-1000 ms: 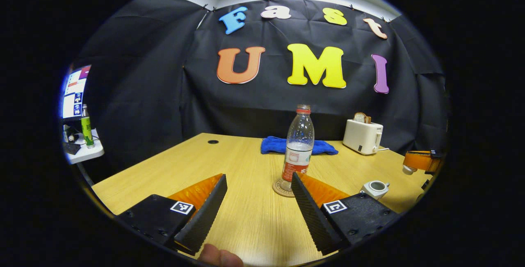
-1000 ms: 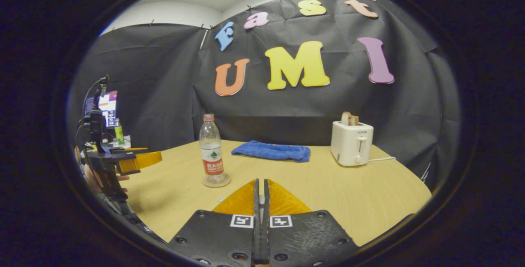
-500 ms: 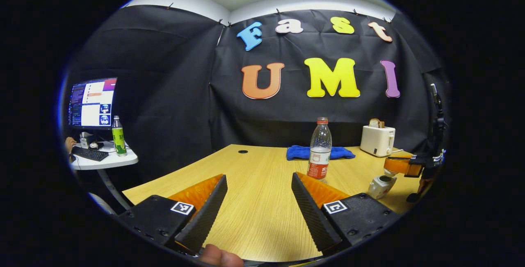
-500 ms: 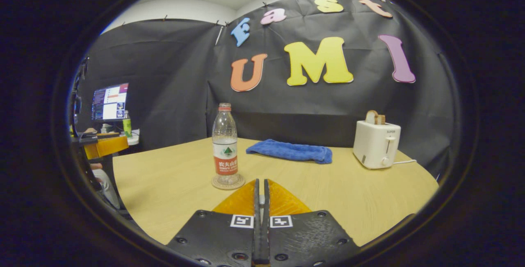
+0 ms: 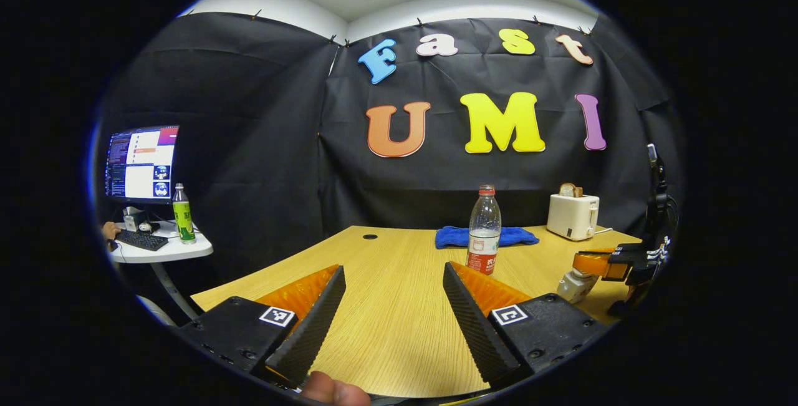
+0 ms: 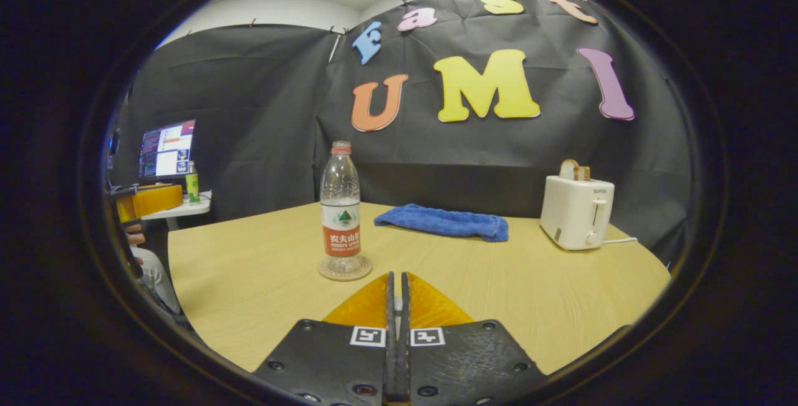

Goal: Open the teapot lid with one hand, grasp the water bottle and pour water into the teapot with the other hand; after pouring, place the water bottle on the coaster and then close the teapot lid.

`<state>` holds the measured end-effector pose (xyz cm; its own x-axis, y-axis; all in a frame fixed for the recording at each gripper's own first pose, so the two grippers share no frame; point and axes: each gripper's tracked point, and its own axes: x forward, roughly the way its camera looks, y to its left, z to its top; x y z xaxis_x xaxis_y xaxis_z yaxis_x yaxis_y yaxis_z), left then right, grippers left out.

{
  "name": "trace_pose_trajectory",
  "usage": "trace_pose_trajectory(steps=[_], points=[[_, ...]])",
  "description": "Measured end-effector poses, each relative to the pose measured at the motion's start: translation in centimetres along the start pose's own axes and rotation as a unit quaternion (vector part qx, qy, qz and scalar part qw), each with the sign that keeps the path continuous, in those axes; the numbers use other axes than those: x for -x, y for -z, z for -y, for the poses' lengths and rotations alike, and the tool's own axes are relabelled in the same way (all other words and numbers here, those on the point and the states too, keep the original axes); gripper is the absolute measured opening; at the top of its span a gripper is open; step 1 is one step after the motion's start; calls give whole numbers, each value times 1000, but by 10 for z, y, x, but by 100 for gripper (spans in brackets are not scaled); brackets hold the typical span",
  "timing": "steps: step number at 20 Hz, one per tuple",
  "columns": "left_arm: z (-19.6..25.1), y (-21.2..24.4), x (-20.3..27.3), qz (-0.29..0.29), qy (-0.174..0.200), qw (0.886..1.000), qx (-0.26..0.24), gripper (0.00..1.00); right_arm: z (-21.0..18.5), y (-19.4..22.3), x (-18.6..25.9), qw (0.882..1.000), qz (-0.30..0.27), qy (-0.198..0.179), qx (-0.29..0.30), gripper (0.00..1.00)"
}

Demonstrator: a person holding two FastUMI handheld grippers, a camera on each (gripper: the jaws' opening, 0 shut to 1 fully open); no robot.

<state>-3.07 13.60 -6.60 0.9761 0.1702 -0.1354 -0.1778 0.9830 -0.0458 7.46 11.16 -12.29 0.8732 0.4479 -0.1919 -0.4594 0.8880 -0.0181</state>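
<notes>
Right gripper view: my right gripper (image 6: 396, 287) has its jaws pressed together with a small white piece between them, over bare counter (image 6: 530, 306), and the bottle (image 6: 341, 206) stands upright on the coaster (image 6: 345, 268).

From the left gripper view, my left gripper (image 5: 393, 297) hangs with jaws wide and nothing between them; the teapot (image 5: 575, 282) sits near the counter's right edge, touching the right gripper's tip. The bottle looks nearly drained. Towel (image 6: 442, 221) and toaster (image 6: 576, 211) sit at the back, with open wood ahead.

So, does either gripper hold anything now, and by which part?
Left gripper: open, empty. Right gripper: jaws shut on a small pale piece, probably the lid, by its knob; mostly hidden.
</notes>
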Motion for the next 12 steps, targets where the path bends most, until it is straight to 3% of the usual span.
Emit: trace_pose_trajectory(steps=[5, 7, 8, 9, 12], points=[[5, -5, -1, 4, 4, 1000, -2, 99, 2, 7, -1, 1000, -4, 3, -8, 1], [7, -7, 0, 6, 6, 1000, -5, 99, 2, 3, 1, 1000, 2, 6, -7, 5], [10, -9, 0, 7, 9, 1000, -5, 99, 1, 0, 2, 1000, 8, 8, -9, 20], [13, -12, 1, 10, 11, 1000, -4, 99, 4, -5, 6, 1000, 17, 14, -11, 29], [24, -18, 2, 17, 16, 1000, -4, 99, 24, -27, 19, 996, 57, 58, -24, 90]])
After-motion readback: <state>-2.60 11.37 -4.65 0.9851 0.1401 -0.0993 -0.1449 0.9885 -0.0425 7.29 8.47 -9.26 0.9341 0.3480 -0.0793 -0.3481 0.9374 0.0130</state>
